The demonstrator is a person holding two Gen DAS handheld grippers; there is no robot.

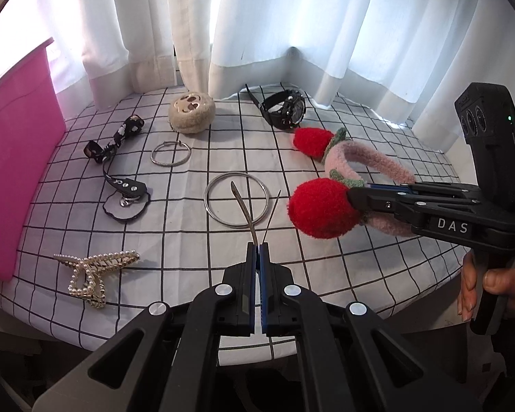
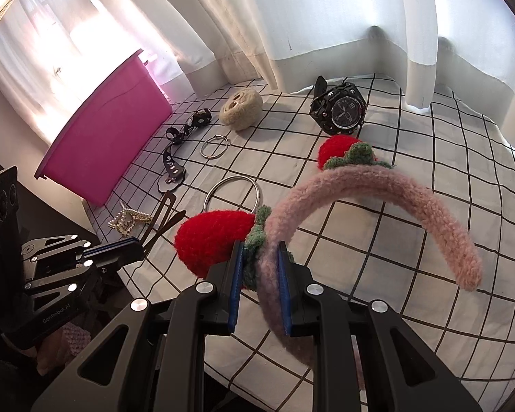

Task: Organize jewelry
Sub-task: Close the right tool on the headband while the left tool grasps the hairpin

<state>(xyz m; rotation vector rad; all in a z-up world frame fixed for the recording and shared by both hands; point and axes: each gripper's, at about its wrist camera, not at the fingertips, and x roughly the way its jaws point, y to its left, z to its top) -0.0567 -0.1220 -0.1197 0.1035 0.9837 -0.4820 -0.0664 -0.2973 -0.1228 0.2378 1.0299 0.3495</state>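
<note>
My left gripper (image 1: 258, 248) is shut on a thin metal hair clip (image 1: 244, 207) whose two prongs stick out forward above the table; it also shows in the right wrist view (image 2: 163, 221). My right gripper (image 2: 260, 252) is shut on a fuzzy pink headband (image 2: 377, 195) with red strawberry pompoms (image 2: 213, 240), held above the table; the headband also shows in the left wrist view (image 1: 360, 158). A pink box (image 1: 13, 158) stands at the left edge.
On the checked tablecloth (image 1: 189, 226) lie a large silver bangle (image 1: 237, 202), a smaller hoop (image 1: 170, 153), a black watch (image 1: 285, 108), a beige plush piece (image 1: 191, 111), a black patterned strap (image 1: 115, 144) and a pearl claw clip (image 1: 96, 274). White curtains hang behind.
</note>
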